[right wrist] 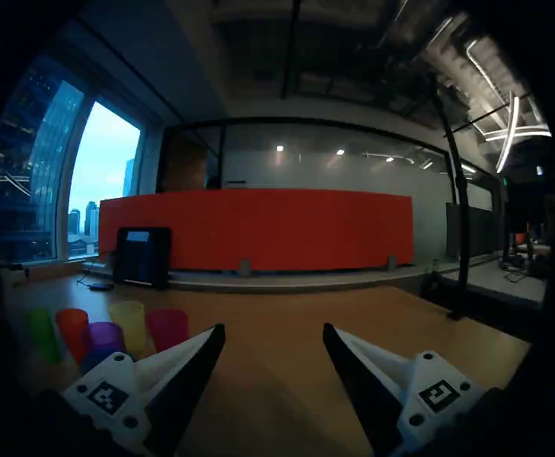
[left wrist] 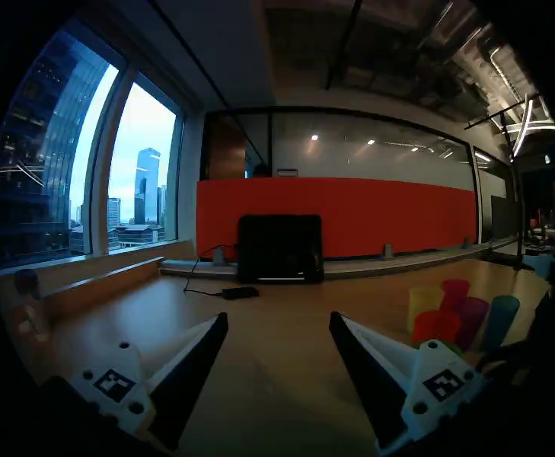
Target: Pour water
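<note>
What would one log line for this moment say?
stage: before any grasp | left gripper: open, empty | right gripper: open, empty | cups: grouped on table, untouched

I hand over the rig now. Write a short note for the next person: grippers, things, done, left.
Left gripper: open, empty, over the wooden table.
Right gripper: open, empty.
The coloured cups stand upright in a cluster on the table, right in the left gripper view, left in the right gripper view.
Done: nothing gripped yet.
Left: grasp a cup and pour; whether any holds water, I cannot tell.
</note>
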